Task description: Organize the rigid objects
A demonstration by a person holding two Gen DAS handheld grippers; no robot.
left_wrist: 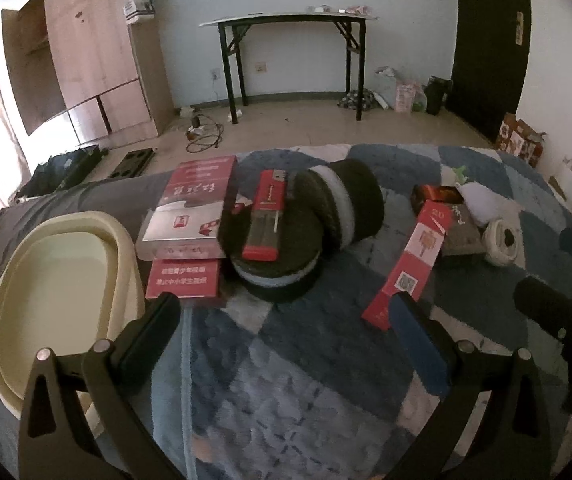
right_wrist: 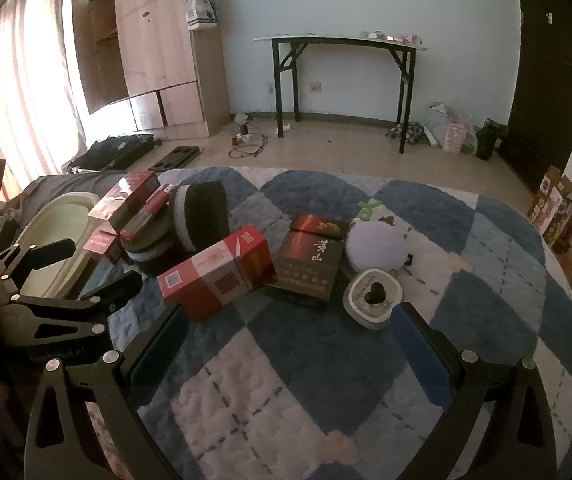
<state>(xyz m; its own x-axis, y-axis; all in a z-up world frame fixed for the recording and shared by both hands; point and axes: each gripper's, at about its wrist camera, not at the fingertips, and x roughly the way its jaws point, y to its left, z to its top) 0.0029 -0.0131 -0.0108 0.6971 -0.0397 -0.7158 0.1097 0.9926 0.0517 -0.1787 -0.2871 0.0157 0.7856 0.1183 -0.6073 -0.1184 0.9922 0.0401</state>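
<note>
Blue checked quilt (right_wrist: 306,360), cream basin (left_wrist: 66,280) holding nothing, red boxes (left_wrist: 190,208) beside

The long red carton (left_wrist: 410,264) just ahead of the left gripper's right finger bears "20" and a QR code. Chinese print on the other red boxes and the dark box (right_wrist: 310,264) is too blurred to read.

A lived-in home bedroom is showing: a wooden wardrobe (right_wrist: 154,52) is standing at ten o'clock, a folding table (right_wrist: 342,44) is sitting against the wall at twelve, and a quilted blue bedspread (right_wrist: 306,360) is lying below.
</note>
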